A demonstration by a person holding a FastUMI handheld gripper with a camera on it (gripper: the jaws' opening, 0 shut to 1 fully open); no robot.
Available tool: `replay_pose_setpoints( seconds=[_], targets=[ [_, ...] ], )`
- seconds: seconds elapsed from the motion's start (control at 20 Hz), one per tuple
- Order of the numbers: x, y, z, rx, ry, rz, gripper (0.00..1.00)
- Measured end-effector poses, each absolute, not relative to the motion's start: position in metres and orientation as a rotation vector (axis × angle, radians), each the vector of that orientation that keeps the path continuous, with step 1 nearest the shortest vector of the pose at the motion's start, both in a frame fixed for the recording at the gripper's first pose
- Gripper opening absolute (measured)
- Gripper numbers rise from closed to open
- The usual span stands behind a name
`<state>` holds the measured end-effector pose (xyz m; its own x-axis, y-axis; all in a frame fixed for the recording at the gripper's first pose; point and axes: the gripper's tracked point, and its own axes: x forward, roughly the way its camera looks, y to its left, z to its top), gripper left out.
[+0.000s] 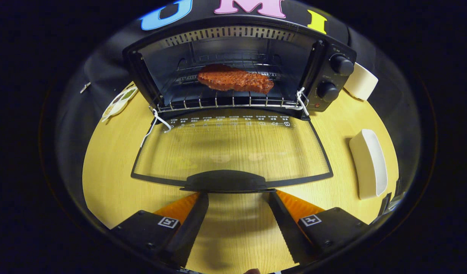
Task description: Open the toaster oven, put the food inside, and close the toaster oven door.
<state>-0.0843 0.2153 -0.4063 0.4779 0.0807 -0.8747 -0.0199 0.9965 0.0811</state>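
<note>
A black toaster oven stands at the back of the wooden table with its glass door folded down flat toward me. A reddish-brown steak lies on the wire rack inside the cavity. The door's dark handle is at its near edge. My gripper is open, its two fingertips just under and against that handle, one at each end, with bare table between them. Two black knobs sit on the oven's right panel.
A long white dish lies on the table right of the door. A white cup stands behind the oven's right side. A small plate with greenish items lies left of the oven. White cords hang at both door hinges.
</note>
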Motion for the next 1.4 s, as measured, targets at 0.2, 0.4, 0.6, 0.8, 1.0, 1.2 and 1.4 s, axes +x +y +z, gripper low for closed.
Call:
replay_pose_setpoints(
  seconds=[0.2,0.4,0.6,0.8,1.0,1.2,1.4],
  targets=[
    [-0.085,0.214,-0.390,0.052,1.038,0.072,0.99],
    [-0.086,0.213,-0.367,0.036,0.961,0.089,0.99],
    [-0.089,0.211,-0.340,0.020,0.852,0.119,1.00],
    [-0.071,0.210,-0.306,0.068,0.780,0.118,0.99],
    [-0.051,0.207,-0.275,0.084,0.709,0.123,0.99],
    [-0.040,0.196,-0.260,0.101,0.681,0.107,0.99],
    [-0.045,0.186,-0.247,0.085,0.628,0.115,0.99]
  ],
)
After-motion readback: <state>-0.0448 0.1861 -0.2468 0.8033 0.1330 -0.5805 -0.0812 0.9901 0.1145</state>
